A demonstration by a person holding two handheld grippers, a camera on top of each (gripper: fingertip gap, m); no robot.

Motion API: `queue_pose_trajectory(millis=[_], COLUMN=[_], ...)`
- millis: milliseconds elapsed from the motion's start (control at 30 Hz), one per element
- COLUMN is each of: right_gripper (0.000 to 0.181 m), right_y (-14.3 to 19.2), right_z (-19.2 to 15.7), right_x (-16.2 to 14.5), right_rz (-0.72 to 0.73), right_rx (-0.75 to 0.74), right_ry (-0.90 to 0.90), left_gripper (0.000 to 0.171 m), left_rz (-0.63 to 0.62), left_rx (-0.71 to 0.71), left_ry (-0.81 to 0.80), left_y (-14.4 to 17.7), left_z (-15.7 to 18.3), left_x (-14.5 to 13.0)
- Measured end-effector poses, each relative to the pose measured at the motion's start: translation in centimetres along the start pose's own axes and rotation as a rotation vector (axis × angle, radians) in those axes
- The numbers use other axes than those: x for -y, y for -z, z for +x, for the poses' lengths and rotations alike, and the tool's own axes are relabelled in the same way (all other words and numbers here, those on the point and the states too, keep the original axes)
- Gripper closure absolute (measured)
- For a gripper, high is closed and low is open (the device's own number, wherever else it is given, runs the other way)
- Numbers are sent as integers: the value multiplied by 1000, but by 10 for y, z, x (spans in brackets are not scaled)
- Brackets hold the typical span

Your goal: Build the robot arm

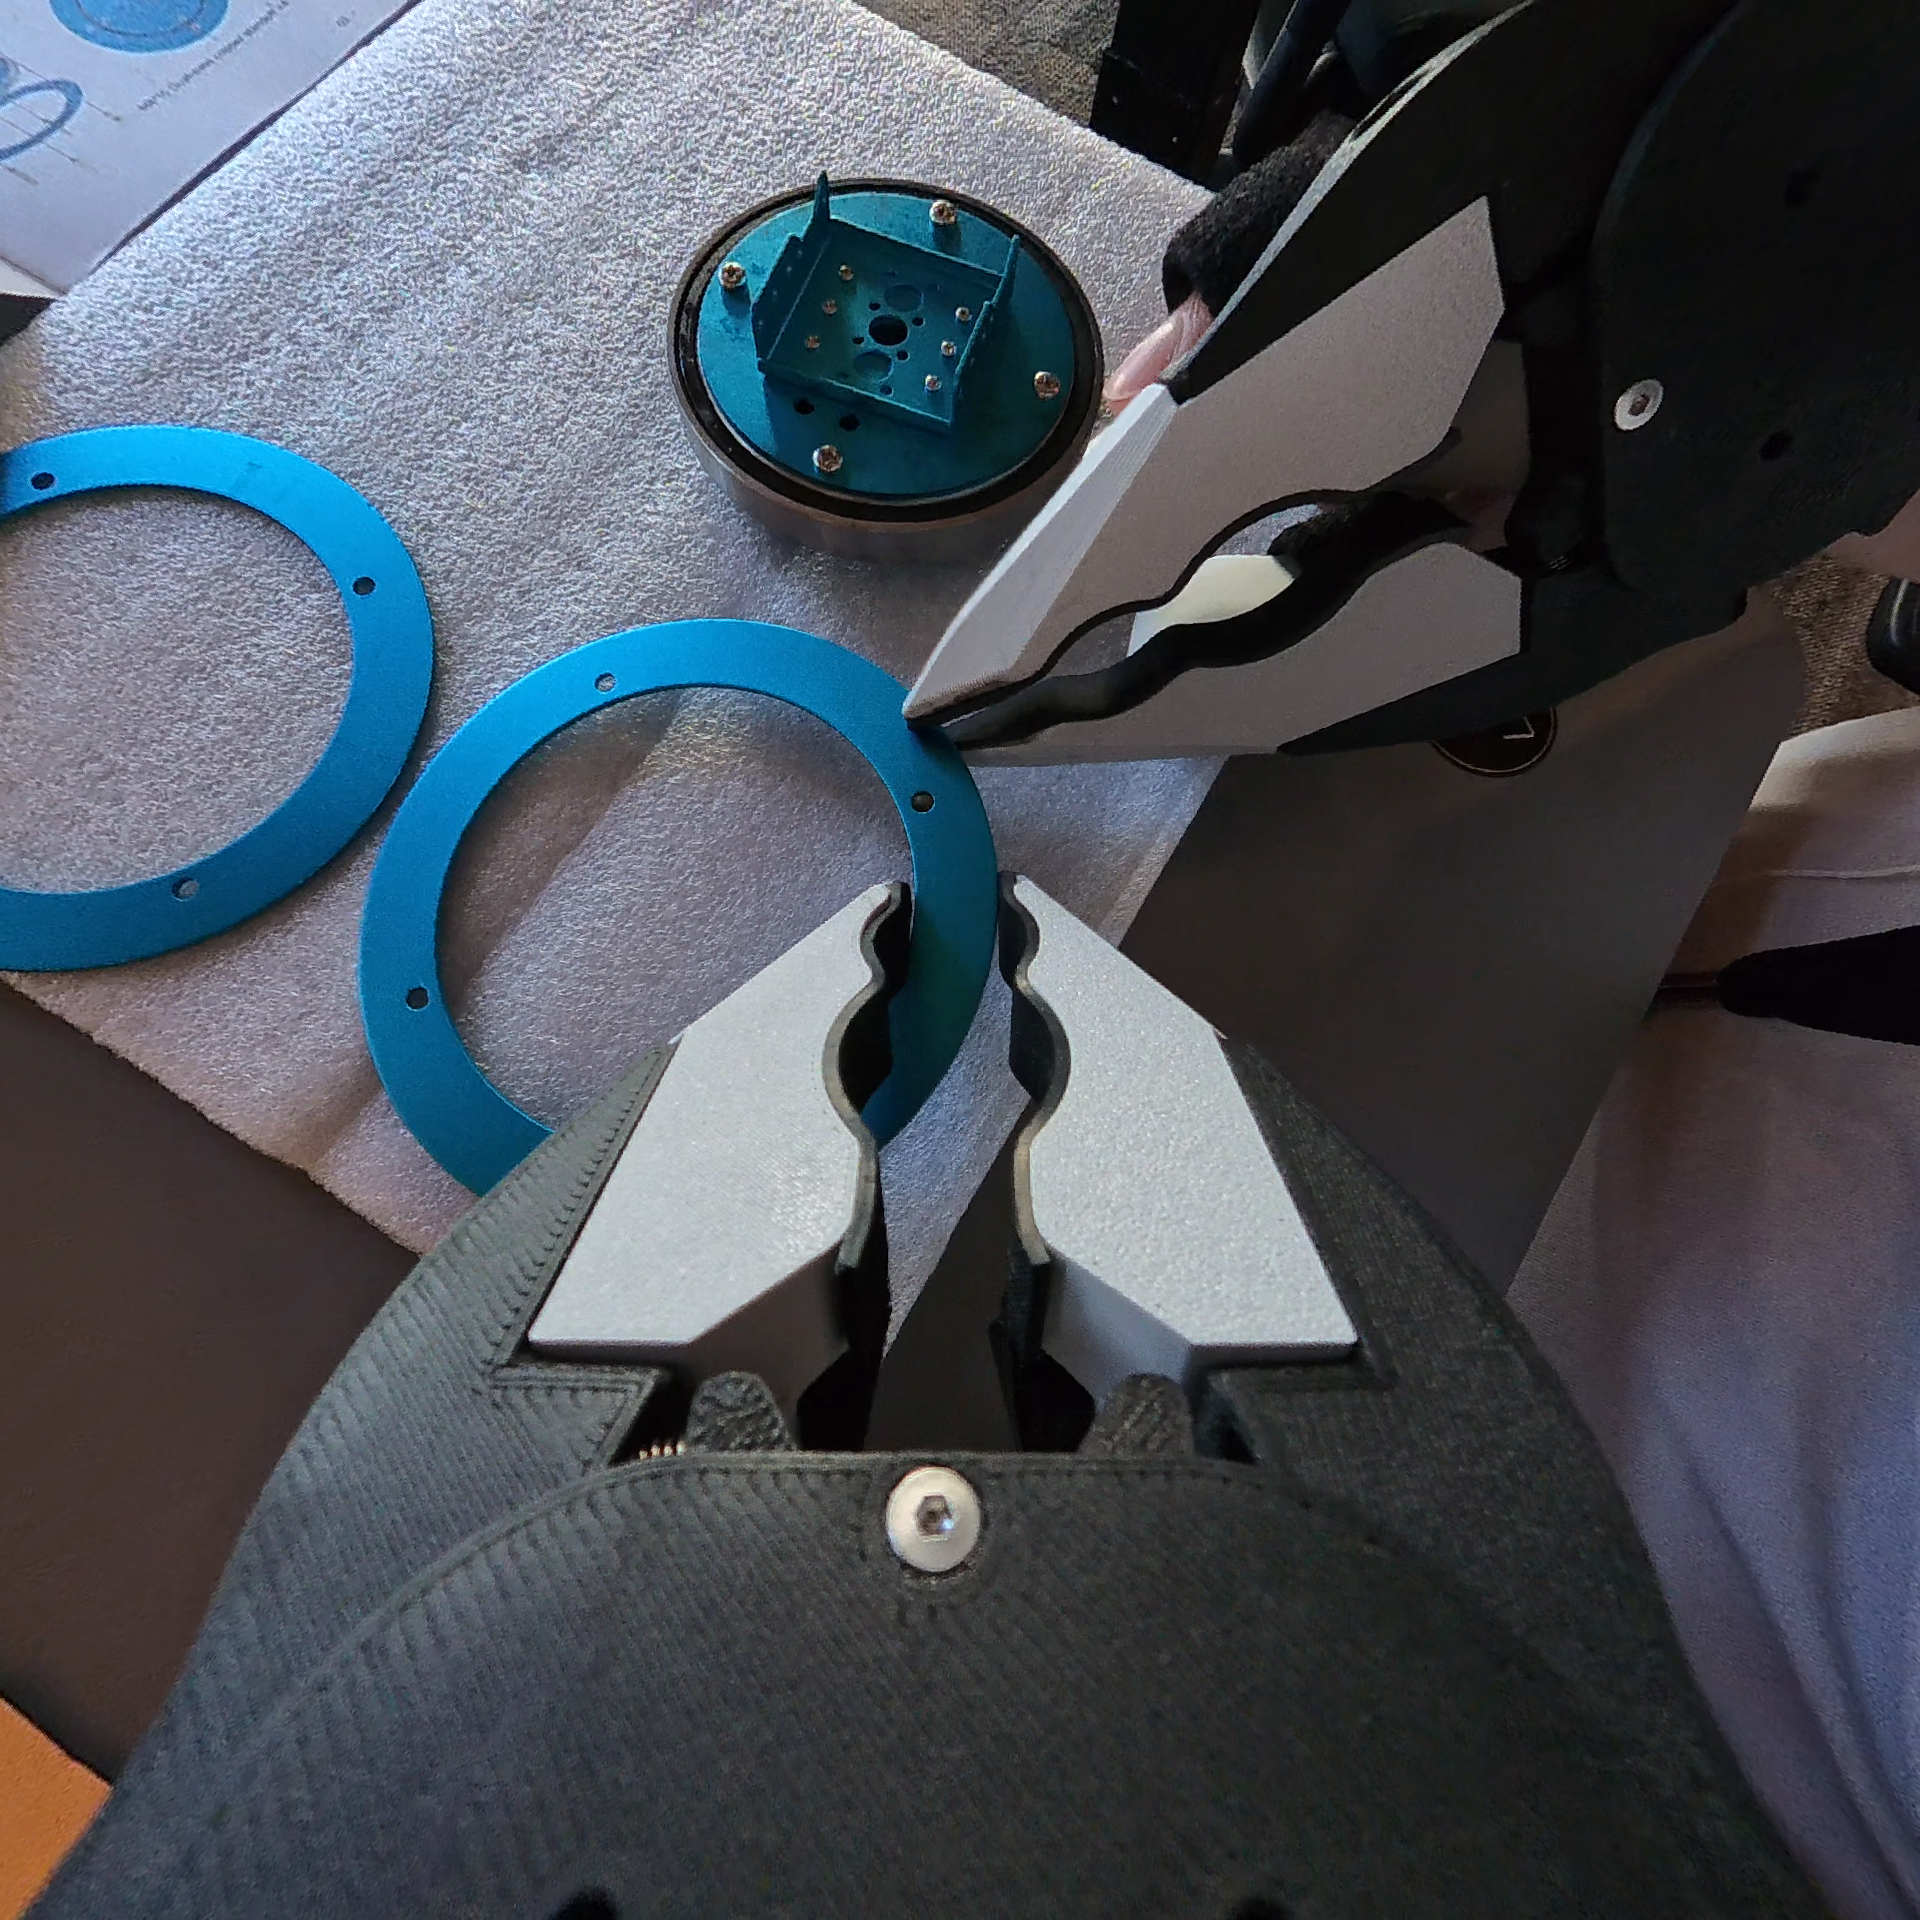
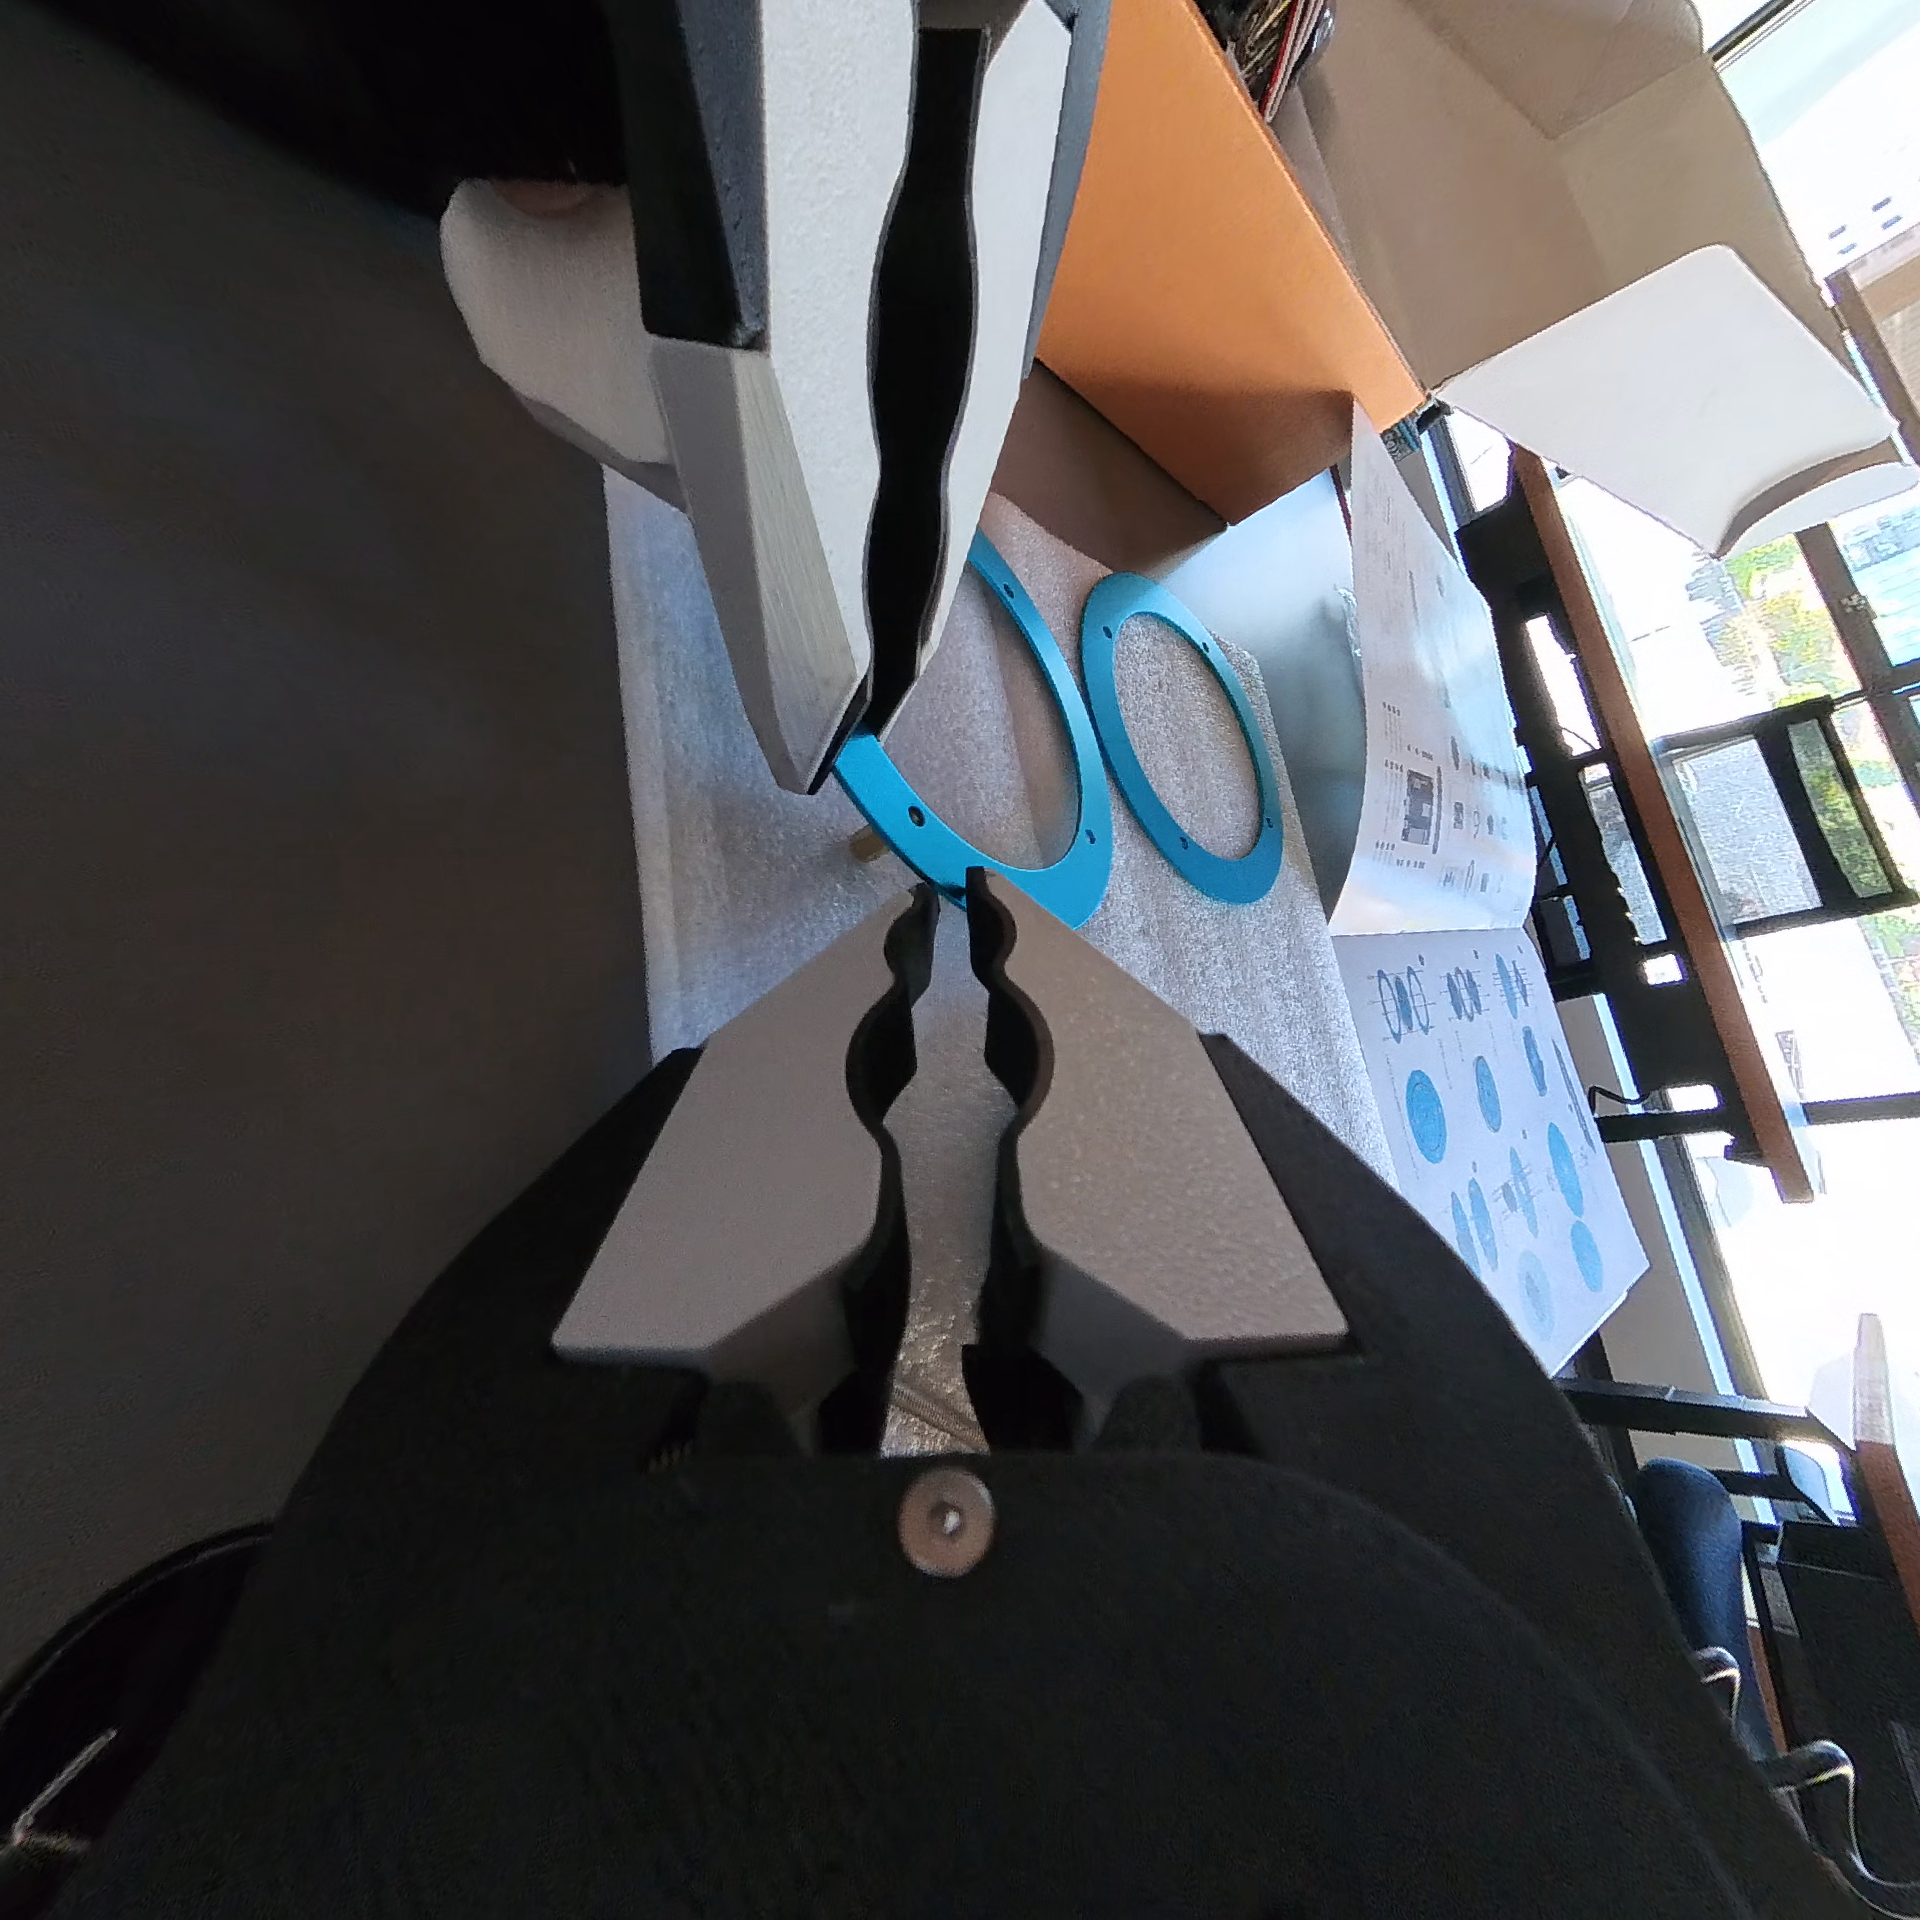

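My left gripper (image 1: 951, 894) has its fingers a little apart, straddling the near rim of a flat blue anodised metal ring with small holes (image 1: 665, 675), which lies on a sheet of white foam padding (image 1: 520, 260) spread over the dark surface (image 1: 156, 1195); whether they actually press on the rim I cannot tell. My right gripper (image 1: 930, 722) comes in from the side with its fingers nearly together, their tips touching the outer edge of that same ring. In the right wrist view, my right gripper (image 2: 951, 883) shows a narrow gap between its fingers at the ring (image 2: 904, 821). A second matching blue ring (image 1: 208, 696) lies just beside the first on the foam. Farther back on the foam sits a round black-rimmed base carrying a teal disc with a square teal bracket screwed onto it (image 1: 883, 353). A printed sheet with blue diagrams (image 2: 1496, 1132) lies beyond the foam
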State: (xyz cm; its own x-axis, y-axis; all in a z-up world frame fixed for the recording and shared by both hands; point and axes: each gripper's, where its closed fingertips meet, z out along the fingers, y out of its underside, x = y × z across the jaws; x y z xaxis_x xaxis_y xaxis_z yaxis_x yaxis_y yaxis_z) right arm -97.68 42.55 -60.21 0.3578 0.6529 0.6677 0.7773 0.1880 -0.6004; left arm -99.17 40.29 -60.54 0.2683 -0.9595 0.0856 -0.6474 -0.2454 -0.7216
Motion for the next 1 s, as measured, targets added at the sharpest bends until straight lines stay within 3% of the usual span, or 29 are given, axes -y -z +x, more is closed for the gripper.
queue_pose_trajectory(millis=[233,400,600,733,900,1000], right_gripper=[176,175,162,152,106,103], right_y=[0,2,17,48,72,75], right_z=[0,0,6,28,70,70], right_x=[0,1,2,-3,-51,-69], right_rz=[2,12,30,115,110,124], right_rx=[-4,-12,-37,-50,-29,44], right_ry=[-2,4,-37,-242,-592,-716], left_gripper=[156,144,141,141,138,135], left_rz=[-12,4,59,104,119,125], left_rx=[-1,3,-17,-15,-26,-38], left_ry=[3,15,53,70,76,81], left_y=[-1,0,9,19,19,16], left_z=[0,-1,1,0,-1,0], left_x=[-2,0,8,15,22,27])
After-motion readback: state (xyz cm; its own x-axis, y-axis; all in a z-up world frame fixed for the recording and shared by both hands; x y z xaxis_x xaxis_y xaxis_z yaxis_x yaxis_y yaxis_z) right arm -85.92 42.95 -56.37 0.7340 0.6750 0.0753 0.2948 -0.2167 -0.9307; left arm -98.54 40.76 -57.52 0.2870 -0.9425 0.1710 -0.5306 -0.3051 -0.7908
